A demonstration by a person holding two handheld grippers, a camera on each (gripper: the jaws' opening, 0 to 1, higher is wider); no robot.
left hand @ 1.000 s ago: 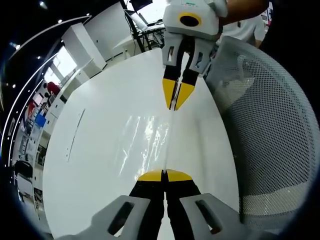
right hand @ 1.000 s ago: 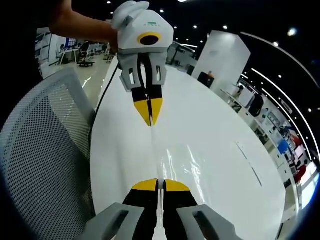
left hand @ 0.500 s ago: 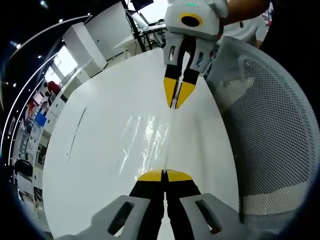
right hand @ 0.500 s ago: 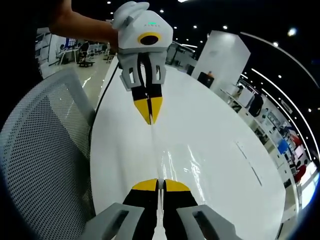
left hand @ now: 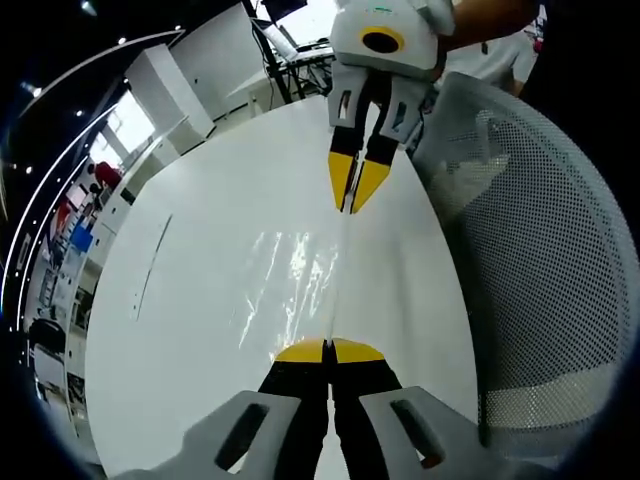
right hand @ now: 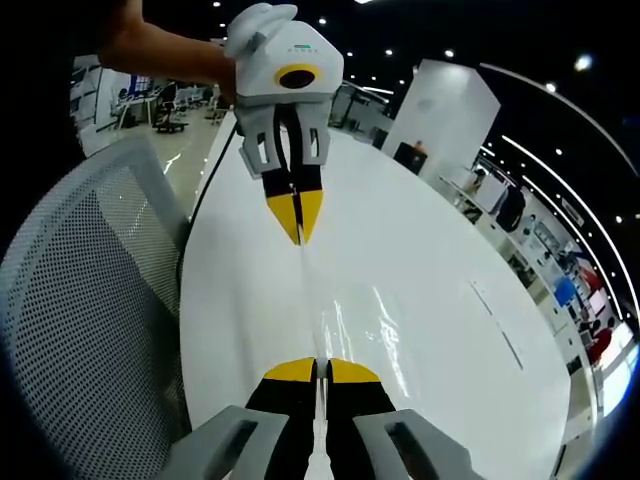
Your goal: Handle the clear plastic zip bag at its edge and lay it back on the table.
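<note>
The clear plastic zip bag (left hand: pixel 290 285) is stretched out flat just over the big white table (left hand: pixel 190 330), with its shiny wrinkles showing. The left gripper (left hand: pixel 328 350), with yellow tips on black jaws, is pinched tight on one end of the bag's edge. The right gripper (left hand: pixel 352 190) faces it from the far end and is pinched on the other end. A grey mesh office chair (left hand: pixel 545 250) stands beside the table.

From the right gripper view, the bag (right hand: pixel 365 325) runs between the right gripper (right hand: pixel 322 371) and the left gripper (right hand: pixel 295 222).
</note>
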